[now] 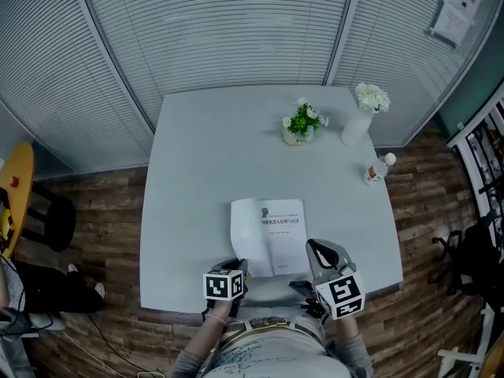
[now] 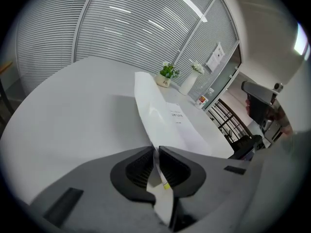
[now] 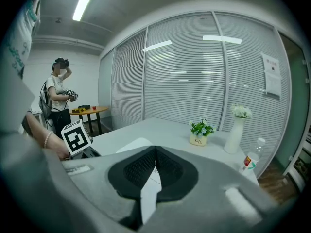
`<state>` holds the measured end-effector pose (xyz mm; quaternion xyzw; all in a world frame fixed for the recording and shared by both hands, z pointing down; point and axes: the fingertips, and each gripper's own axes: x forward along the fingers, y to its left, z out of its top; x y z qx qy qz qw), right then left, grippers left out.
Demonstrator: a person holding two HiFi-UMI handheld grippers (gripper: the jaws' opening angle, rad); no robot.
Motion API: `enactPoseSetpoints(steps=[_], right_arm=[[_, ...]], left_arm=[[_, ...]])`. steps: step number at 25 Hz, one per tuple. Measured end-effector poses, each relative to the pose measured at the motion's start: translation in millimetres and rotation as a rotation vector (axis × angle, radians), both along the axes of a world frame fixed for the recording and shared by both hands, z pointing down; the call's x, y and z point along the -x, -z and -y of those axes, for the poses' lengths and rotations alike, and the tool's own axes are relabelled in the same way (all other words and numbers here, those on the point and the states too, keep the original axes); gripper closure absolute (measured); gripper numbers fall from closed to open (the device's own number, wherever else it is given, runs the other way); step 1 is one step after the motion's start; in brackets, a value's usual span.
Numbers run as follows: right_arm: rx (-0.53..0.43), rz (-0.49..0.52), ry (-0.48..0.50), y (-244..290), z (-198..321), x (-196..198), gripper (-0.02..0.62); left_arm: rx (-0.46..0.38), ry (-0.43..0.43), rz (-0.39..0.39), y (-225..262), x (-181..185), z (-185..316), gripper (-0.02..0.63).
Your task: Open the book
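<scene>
Between fingers (image 2: 140, 171) of left gripper (image 2: 156, 150), book (image 2: 154, 111) cover pinched, unseen in head view

The small plant pot (image 3: 197, 140) near the worktop's (image 1: 205, 172) far edge reads "Life". Print on the book (image 1: 272, 235) and the wall notice (image 1: 455, 10) is too small to read.

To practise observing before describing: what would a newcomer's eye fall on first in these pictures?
First the white book near the table's front edge, its cover pinched by the left gripper and lifted at the left side. Next, toward the far right corner, the potted plant, the white vase of flowers and a bottle.
</scene>
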<state>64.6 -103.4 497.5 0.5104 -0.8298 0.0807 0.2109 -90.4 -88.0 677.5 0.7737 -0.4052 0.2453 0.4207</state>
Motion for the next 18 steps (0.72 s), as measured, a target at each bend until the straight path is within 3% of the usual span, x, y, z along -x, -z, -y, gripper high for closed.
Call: enactPoseSetpoints(steps=[18], right_arm=[[-0.005, -0.002, -0.084, -1, -1, 35, 0.595]], left_arm=[[0.011, -0.080, -0.026, -12, 40, 6, 0.572]])
